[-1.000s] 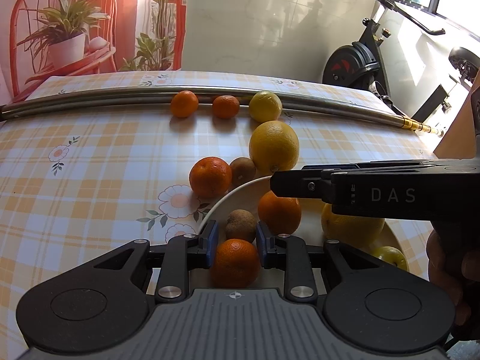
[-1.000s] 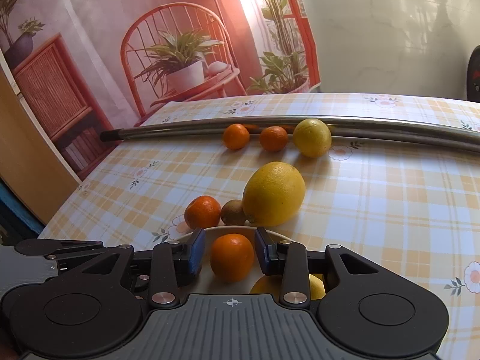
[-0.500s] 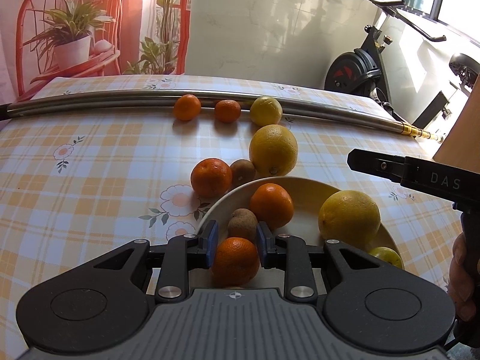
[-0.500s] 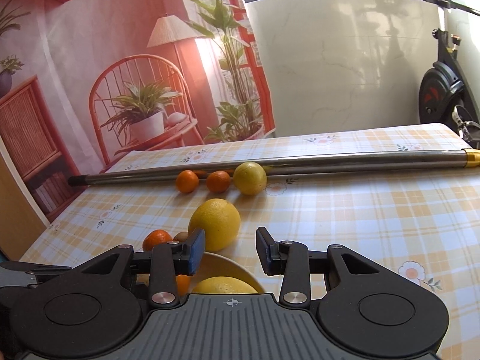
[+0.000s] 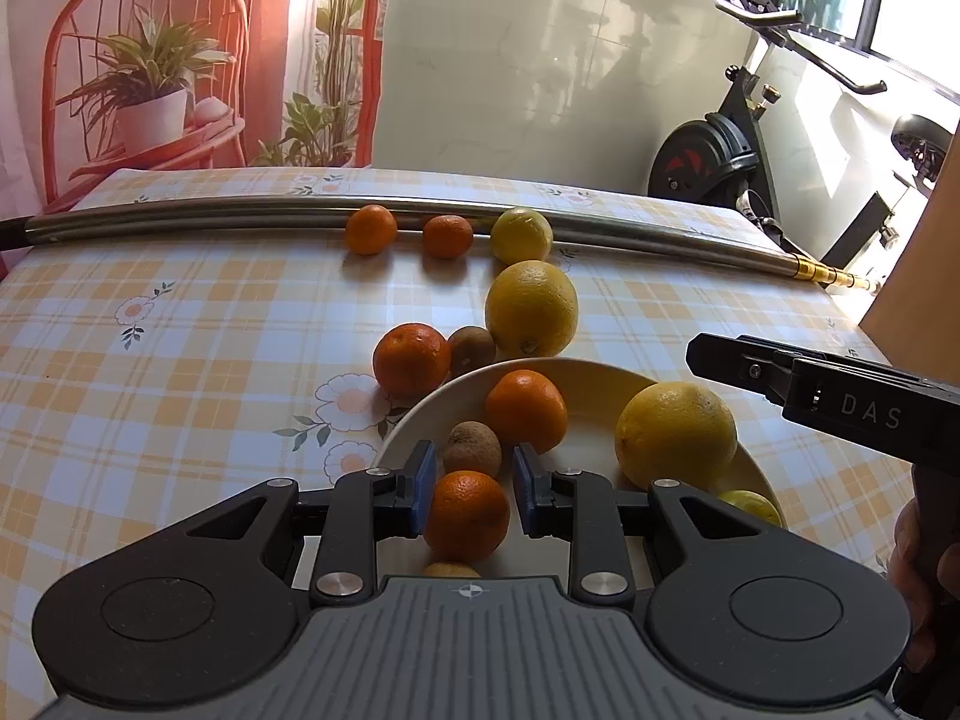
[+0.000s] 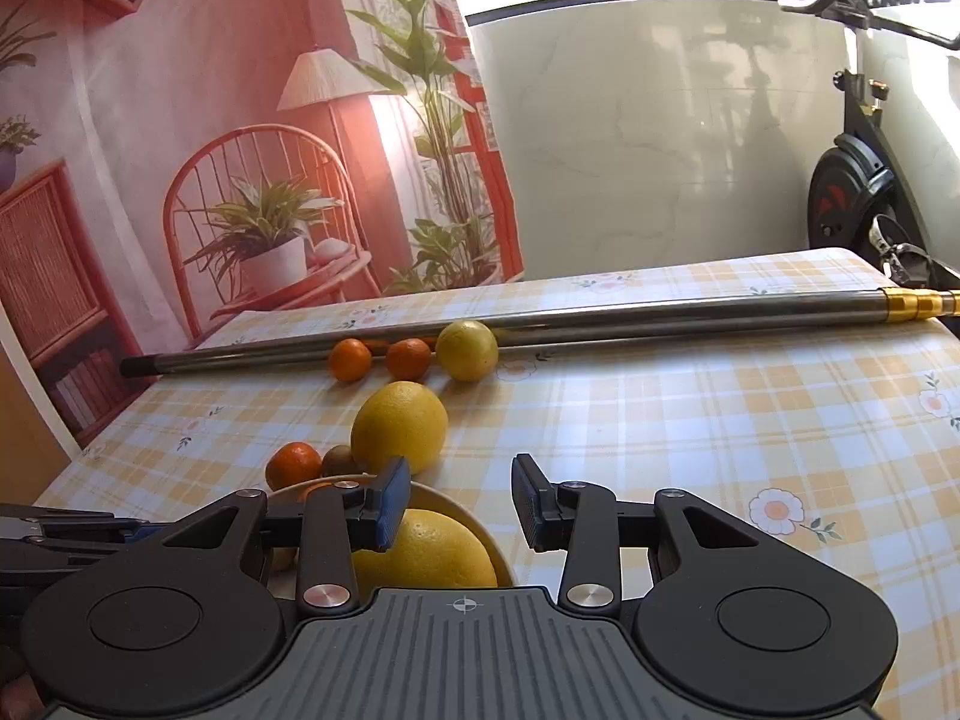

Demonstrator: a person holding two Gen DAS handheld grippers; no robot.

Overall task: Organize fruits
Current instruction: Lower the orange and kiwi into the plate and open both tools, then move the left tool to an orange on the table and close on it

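Observation:
A cream bowl [image 5: 600, 378] holds a tangerine [image 5: 527, 411], a kiwi [image 5: 472, 449], a large yellow citrus [image 5: 676, 435] and a small lemon [image 5: 753, 507]. My left gripper [image 5: 468, 489] hovers over the bowl's near side, its blue pads close around a tangerine [image 5: 467, 515]; a small gap shows on the right. My right gripper [image 6: 459, 501] is open and empty above the bowl's right edge [image 6: 480, 531]; it shows from the side in the left wrist view [image 5: 798, 381]. On the cloth lie a tangerine [image 5: 411, 359], a kiwi [image 5: 471, 348] and a big lemon [image 5: 531, 309].
Two small tangerines [image 5: 371, 230] [image 5: 447, 236] and a yellow citrus [image 5: 521, 235] rest against a long metal pole [image 5: 180, 219] across the far side of the table. An exercise bike [image 5: 720, 150] stands beyond the table's right end.
My right gripper released its tangerine into the bowl, opened, and drew back up and to the right. My left gripper stayed over the bowl around its tangerine.

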